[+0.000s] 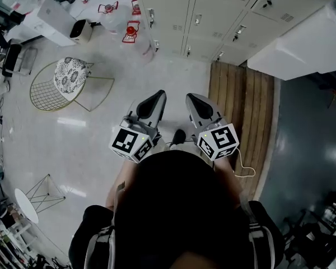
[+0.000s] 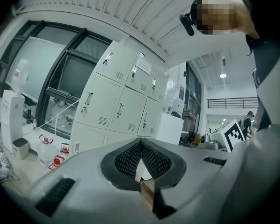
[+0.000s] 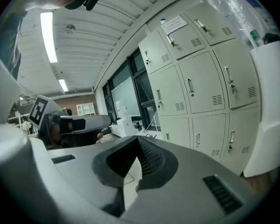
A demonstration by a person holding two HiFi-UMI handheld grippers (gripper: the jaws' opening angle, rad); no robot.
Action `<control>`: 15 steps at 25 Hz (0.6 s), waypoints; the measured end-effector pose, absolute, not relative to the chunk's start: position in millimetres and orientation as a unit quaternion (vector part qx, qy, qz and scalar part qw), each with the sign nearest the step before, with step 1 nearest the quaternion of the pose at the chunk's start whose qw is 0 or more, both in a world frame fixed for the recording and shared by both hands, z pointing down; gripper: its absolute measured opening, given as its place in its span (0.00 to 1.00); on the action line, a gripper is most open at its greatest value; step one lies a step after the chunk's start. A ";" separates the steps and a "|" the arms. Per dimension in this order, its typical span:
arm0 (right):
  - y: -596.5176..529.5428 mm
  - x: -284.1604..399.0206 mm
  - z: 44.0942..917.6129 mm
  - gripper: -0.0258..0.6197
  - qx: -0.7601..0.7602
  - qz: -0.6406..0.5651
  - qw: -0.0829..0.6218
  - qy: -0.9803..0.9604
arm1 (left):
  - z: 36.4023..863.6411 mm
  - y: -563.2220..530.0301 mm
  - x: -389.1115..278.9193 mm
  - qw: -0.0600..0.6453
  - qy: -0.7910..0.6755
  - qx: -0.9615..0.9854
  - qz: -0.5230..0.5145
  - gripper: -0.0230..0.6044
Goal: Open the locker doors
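Two tongs show, the left tongs [image 1: 156, 97] and the right tongs [image 1: 194, 98], side by side and pointing forward over the floor. Each is clenched tip to tip with nothing between its pads. One bank of pale lockers [image 3: 200, 83] stands ahead of them and well apart. At least nine doors can be counted in three tiers, each with its own small handle and vent slots, and every one is closed. Three clear jugs [image 1: 130, 33] with red caps sit on the floor at the left end of the bank, near its foot. Further left is one white boxy unit [image 1: 51, 19]. One gold wire chair [image 1: 50, 94] with a patterned cushion [image 1: 70, 74] stands off to the left of the tongs, and one small round white-topped wire stand [image 1: 26, 204] is nearer the person's side. Nothing lies on the direct line from the tongs to the doors. To the right, one strip of wooden slats [image 1: 241, 108] runs up to the lockers — a thin cable [image 1: 243, 170] loops beside it — and one large white casing [image 1: 302, 46] overhangs that end. The floor [image 1: 101, 150] is pale and glossy, turning dark grey beyond the slats; dark-framed windows line the far wall.
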State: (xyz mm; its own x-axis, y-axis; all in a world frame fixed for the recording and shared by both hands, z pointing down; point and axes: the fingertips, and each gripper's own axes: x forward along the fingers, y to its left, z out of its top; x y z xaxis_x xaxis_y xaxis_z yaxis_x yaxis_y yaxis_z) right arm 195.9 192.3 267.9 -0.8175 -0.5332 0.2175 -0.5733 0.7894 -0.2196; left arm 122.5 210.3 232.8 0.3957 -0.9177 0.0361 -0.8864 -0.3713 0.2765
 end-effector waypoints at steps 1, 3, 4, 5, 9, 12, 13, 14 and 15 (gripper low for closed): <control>189.5 194.0 269.5 0.04 0.294 0.136 0.080 -0.943 | 233.7 207.9 120.1 0.127 -0.546 0.826 -0.061 0.07; 182.2 188.6 271.0 0.04 0.296 0.126 0.090 -0.943 | 235.3 200.9 113.8 0.125 -0.545 0.827 -0.060 0.07; 178.1 184.9 271.4 0.04 0.295 0.123 0.092 -0.943 | 236.3 196.7 109.8 0.124 -0.545 0.827 -0.061 0.07; 174.1 180.5 272.0 0.04 0.294 0.122 0.094 -0.943 | 237.4 192.4 105.2 0.124 -0.545 0.827 -0.062 0.06; 154.3 156.5 277.0 0.04 0.286 0.129 0.105 -0.944 | 241.4 169.9 80.4 0.128 -0.545 0.826 -0.064 0.07; 130.0 130.9 276.4 0.04 0.285 0.137 0.108 -0.943 | 238.3 144.8 53.7 0.130 -0.544 0.826 -0.066 0.06; 121.7 122.0 275.1 0.04 0.285 0.137 0.106 -0.943 | 237.0 136.3 44.5 0.130 -0.543 0.827 -0.067 0.07; 113.7 113.5 273.6 0.04 0.285 0.137 0.100 -0.943 | 235.8 128.4 35.4 0.130 -0.542 0.827 -0.069 0.07; 105.8 105.4 272.1 0.04 0.286 0.137 0.092 -0.944 | 234.6 120.9 26.3 0.130 -0.542 0.827 -0.070 0.07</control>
State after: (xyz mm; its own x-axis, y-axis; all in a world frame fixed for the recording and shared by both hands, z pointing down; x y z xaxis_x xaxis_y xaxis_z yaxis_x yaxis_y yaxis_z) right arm 105.4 105.8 272.1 -0.8197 -0.5140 0.2529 -0.5647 0.7991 -0.2062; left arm 26.3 120.9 234.6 0.4031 -0.9148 0.0249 -0.8786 -0.3792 0.2901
